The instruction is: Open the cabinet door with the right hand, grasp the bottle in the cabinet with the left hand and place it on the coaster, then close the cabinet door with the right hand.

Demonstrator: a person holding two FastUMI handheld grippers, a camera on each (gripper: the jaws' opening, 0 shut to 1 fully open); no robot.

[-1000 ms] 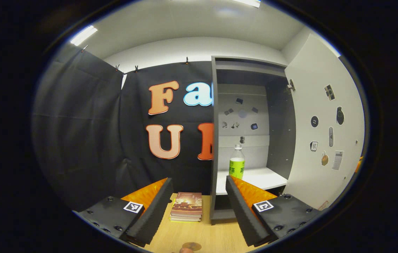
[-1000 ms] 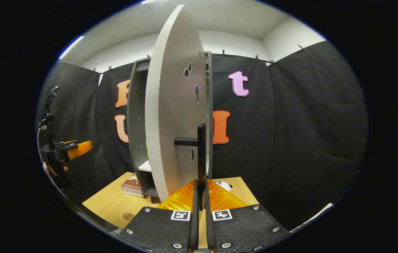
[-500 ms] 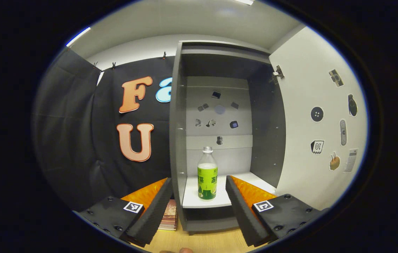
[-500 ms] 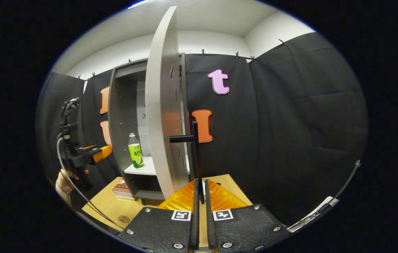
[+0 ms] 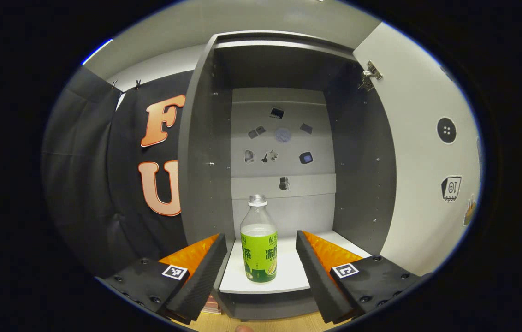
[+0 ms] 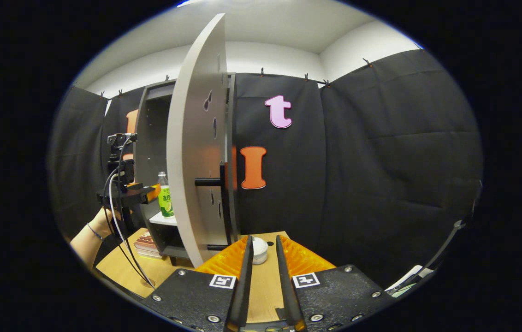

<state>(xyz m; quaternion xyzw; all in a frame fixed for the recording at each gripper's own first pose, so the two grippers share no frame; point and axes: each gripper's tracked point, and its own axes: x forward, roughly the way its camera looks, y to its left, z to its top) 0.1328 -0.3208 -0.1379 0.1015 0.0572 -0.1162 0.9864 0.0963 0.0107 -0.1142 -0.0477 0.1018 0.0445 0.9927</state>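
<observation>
Left gripper view: bottle (image 5: 258, 246) seemingly between open left claw (image 5: 258, 263).

The left gripper view looks straight into the open cabinet (image 5: 284, 138) from close in front, level with its white shelf (image 5: 284, 272). Its own two fingers (image 5: 201, 272) frame the bottom, and the bottle (image 5: 258, 246) stands centred between them farther in. The cabinet door (image 5: 422, 152) runs along this view's right side.

The right gripper view looks from farther back and off to the cabinet's door side, facing the booth's back wall across the table (image 6: 261, 290). It sees the cabinet door (image 6: 194, 157) nearly edge-on.

Both views share the cabinet, door and bottle (image 6: 165, 202). The right gripper view also takes in the left hand-held gripper (image 6: 127, 193) at the cabinet's mouth, seen from its side.
</observation>
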